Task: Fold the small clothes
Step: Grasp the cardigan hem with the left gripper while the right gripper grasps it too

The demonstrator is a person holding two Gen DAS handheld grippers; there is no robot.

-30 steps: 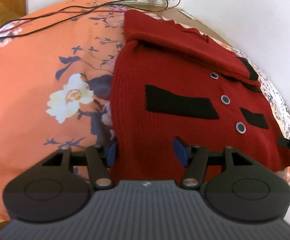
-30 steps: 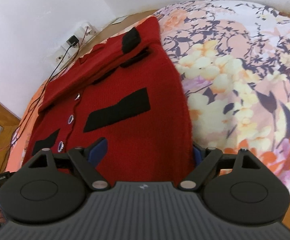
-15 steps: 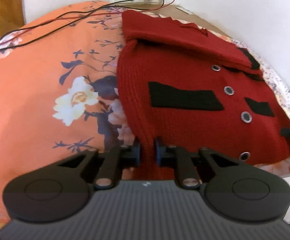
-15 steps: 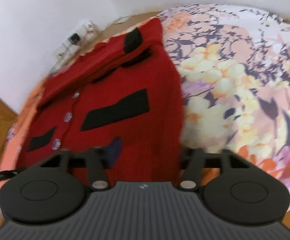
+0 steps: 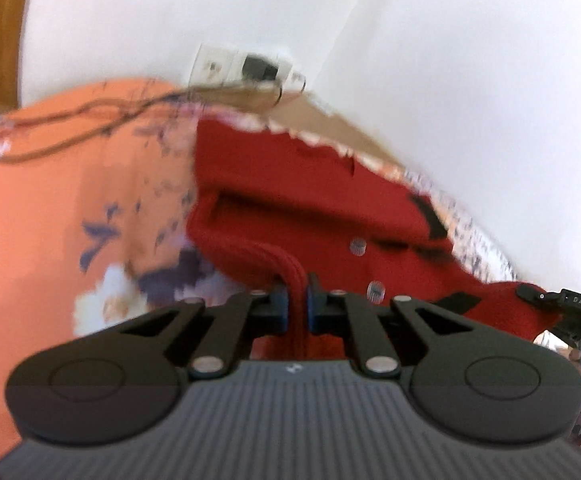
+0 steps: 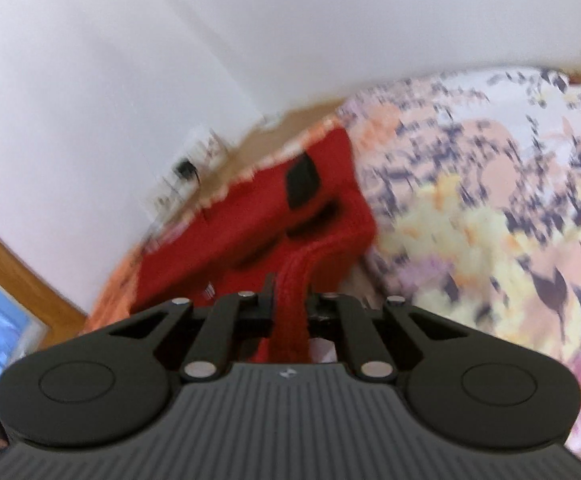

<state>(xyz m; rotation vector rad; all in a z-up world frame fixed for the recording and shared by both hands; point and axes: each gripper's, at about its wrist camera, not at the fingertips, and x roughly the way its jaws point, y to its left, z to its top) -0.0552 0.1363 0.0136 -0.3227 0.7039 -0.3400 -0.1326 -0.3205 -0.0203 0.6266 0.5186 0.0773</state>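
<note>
Red ribbed knit cardigan [image 5: 314, 200], hem bunched into ridges, pinched by each hand-held gripper: left [image 5: 298, 300], right [image 6: 290, 300].

Both hand-held grippers [image 5: 298, 296] [image 6: 290, 298] clamped tight.

Cardigan [image 5: 314, 200] on bedsheet [image 5: 70, 208]

Both views are bright and evenly lit, the white wall [image 5: 450, 80] near blown out across the upper frame. Motion blur smears the floral bedspread [image 6: 490, 220] at right and the red cardigan [image 5: 310, 200] mid-frame, while the gripper bodies along the bottom stay sharp. Fisheye bending curves the bed's edge. Soft, faint shadows sit under the cardigan's folds.
</note>
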